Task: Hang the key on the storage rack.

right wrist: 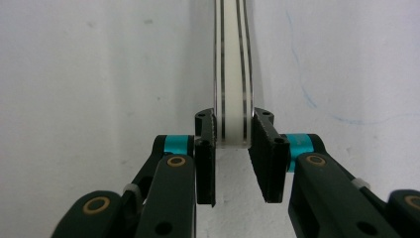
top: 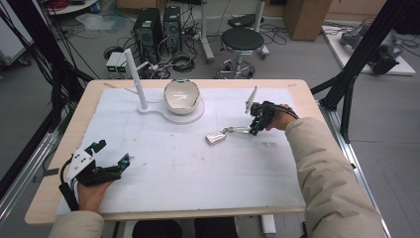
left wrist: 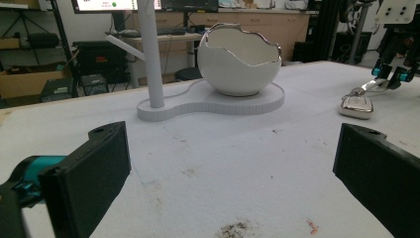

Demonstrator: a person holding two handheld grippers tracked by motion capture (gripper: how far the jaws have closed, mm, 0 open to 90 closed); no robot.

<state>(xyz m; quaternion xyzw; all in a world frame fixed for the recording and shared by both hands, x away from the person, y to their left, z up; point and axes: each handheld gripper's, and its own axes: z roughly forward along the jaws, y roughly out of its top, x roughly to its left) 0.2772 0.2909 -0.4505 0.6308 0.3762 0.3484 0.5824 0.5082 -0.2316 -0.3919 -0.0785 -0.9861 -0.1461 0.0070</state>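
- the right gripper [top: 253, 125] is clamped on the handle of a silver spoon [top: 223, 135]; in the right gripper view both pads press the handle's striped end [right wrist: 232, 99] from either side.
- the spoon lies on the white mat [top: 198, 168], its bowl pointing toward the person's left, in front of the egg-shaped white bowl [top: 182, 95] and apart from it.
- the egg-shaped white bowl sits on a white stand [top: 171, 113] with an upright post [top: 135, 79].
- the left gripper [top: 111, 158] rests on the mat near the left edge, jaws spread wide with nothing between them, well apart from the spoon.
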